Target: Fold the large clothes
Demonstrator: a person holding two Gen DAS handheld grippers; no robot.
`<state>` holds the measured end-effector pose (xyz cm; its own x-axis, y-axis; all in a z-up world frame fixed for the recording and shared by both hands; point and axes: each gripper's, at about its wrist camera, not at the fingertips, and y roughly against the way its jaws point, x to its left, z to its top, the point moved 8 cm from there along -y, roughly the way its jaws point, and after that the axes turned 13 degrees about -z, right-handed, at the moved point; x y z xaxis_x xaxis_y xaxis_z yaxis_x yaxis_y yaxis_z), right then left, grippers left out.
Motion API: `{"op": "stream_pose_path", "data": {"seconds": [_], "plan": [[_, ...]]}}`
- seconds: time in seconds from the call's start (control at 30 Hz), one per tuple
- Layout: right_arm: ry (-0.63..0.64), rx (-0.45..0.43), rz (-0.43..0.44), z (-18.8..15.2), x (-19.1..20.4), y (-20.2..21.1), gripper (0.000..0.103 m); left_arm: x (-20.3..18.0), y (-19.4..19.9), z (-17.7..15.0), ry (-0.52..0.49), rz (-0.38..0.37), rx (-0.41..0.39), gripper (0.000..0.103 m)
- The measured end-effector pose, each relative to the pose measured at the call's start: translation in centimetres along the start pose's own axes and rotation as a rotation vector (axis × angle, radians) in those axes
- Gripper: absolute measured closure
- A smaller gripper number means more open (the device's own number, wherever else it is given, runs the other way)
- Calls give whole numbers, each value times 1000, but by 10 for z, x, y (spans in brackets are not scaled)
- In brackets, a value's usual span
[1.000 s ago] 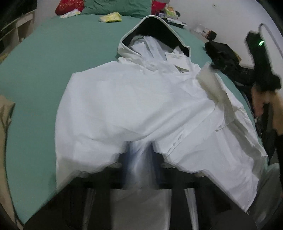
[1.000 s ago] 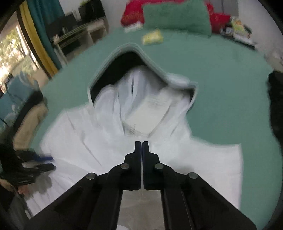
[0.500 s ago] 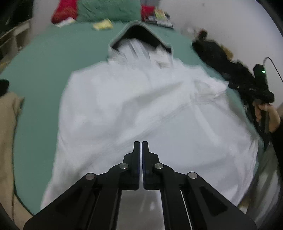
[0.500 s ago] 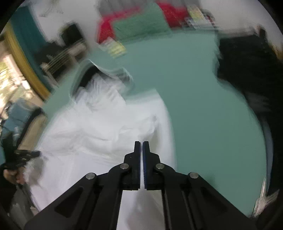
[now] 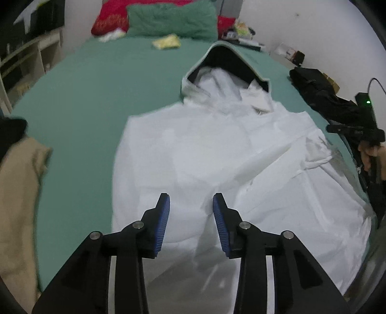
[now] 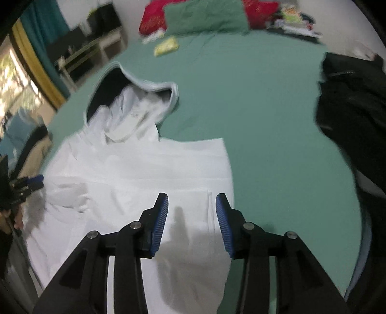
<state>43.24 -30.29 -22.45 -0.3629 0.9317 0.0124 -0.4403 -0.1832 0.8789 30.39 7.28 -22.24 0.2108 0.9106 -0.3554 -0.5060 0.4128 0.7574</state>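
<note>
A large white hooded garment (image 5: 217, 154) lies spread flat on a green bed (image 5: 84, 91), its dark-lined hood (image 5: 226, 62) pointing to the pillows. My left gripper (image 5: 191, 205) is open and empty, just above the garment's lower part. My right gripper (image 6: 191, 205) is open and empty, above the garment (image 6: 144, 174) near its right edge. The hood (image 6: 120, 87) shows at upper left in the right wrist view. Each gripper shows in the other's view, the right one (image 5: 342, 129) at the far right, the left one (image 6: 31, 182) at the far left.
Black clothing (image 5: 320, 94) lies on the bed's right side, also in the right wrist view (image 6: 352, 103). A beige garment (image 5: 17, 193) lies at the left edge. Green and red pillows (image 5: 168, 19) and a yellow packet (image 5: 166, 43) sit at the head. Shelves (image 5: 29, 58) stand to the left.
Both grippers were shut half a second ago and are now open and empty. The garment lies flatter, with the sleeve folded in. The right gripper swung back over the garment's right edge.
</note>
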Motion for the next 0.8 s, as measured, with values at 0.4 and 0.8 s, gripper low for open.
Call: {"op": "stream_pose_path", "data": {"seconds": [0.4, 0.8], "plan": [[49, -75, 17, 35, 11, 37, 100, -6, 3, -3, -33, -53, -16, 102], [279, -517, -251, 87, 40, 106, 100, -41, 50, 15, -151, -50, -166, 102]]}}
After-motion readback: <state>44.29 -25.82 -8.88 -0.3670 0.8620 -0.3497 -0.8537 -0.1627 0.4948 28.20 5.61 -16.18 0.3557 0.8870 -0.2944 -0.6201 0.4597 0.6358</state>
